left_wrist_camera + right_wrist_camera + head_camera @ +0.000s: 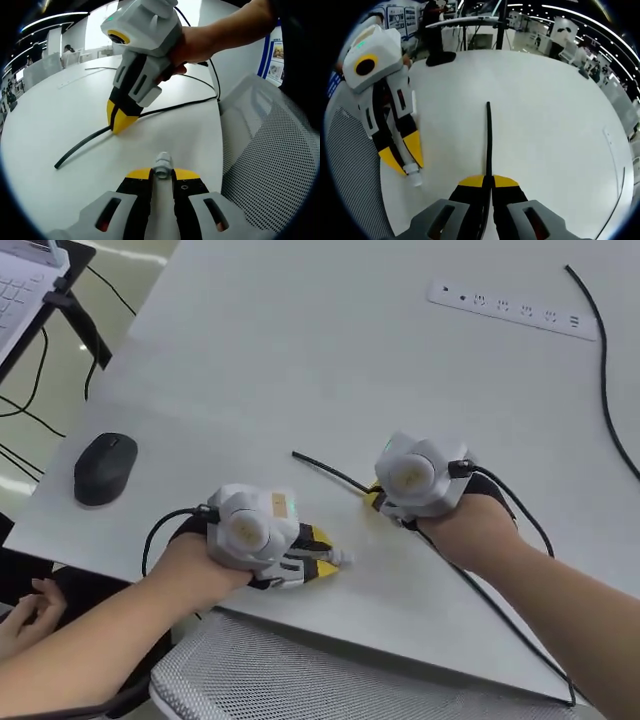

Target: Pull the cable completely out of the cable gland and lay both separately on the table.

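My left gripper (328,556) is near the table's front edge, shut on a small white cable gland (341,557). In the left gripper view the gland (161,165) sticks out between the yellow-tipped jaws of the left gripper (162,173). My right gripper (372,498) is shut on a thin black cable (330,471), whose free end lies on the white table (300,360) and points away. In the right gripper view the cable (488,140) runs straight out from the right gripper (488,178). Gland (413,175) and cable are apart.
A black mouse (104,468) lies at the table's left edge. A white power strip (515,308) and a black cord (605,370) lie at the far right. A mesh chair back (300,680) is just below the front edge. A laptop (25,280) is at the top left.
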Demonstrator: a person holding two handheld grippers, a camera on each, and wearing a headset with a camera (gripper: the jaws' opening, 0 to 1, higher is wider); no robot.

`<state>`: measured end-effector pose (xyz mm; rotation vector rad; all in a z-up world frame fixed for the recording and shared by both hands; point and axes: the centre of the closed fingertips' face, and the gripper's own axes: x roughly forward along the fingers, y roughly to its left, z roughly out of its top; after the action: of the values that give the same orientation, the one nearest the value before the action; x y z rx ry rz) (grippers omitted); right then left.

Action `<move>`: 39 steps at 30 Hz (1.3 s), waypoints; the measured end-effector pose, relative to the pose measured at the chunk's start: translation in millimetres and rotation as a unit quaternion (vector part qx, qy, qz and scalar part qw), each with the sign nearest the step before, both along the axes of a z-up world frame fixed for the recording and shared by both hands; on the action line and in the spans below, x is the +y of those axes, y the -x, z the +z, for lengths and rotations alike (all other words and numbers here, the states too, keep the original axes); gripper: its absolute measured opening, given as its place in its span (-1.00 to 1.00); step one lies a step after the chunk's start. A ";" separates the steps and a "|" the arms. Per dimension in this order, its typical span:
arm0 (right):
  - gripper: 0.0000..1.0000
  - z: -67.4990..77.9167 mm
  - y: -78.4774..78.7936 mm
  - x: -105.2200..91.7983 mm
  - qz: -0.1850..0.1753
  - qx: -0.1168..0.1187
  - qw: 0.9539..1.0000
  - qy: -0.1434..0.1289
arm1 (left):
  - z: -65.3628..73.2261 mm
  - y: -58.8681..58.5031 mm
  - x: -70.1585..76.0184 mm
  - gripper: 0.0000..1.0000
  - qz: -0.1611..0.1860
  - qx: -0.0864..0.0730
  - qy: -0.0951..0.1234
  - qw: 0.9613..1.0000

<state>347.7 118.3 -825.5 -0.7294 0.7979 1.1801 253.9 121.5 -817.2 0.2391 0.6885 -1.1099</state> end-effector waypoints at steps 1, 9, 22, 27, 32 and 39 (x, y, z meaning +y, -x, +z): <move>-1.00 0.0 0.0 0.0 0.000 0.000 1.000 0.001 | 0.2 0.1 -0.2 -0.69 0.001 0.001 0.000 1.000; -1.00 0.2 -0.1 -0.3 0.003 -0.002 1.000 0.003 | 0.3 2.5 -1.7 -0.68 -0.002 0.003 -0.008 1.000; -0.88 7.2 -4.1 -6.4 -0.005 -0.011 1.000 0.001 | -0.4 2.8 -1.8 -0.61 0.016 0.011 -0.011 1.000; -0.83 21.4 -5.3 -7.7 -0.016 -0.015 1.000 -0.020 | 3.1 4.0 -1.7 -0.54 0.023 0.011 -0.017 1.000; -0.58 40.2 -4.5 -11.4 -0.026 -0.021 0.998 -0.049 | 6.8 4.1 0.8 -0.39 0.042 0.017 -0.016 0.999; -0.49 69.0 5.3 -30.0 -0.034 -0.024 0.995 -0.088 | 24.0 3.9 8.1 -0.22 0.081 0.016 -0.001 0.997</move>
<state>342.4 88.3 -756.5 -0.5790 0.6652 1.1508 250.1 129.5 -793.3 0.1636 0.7243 -0.9595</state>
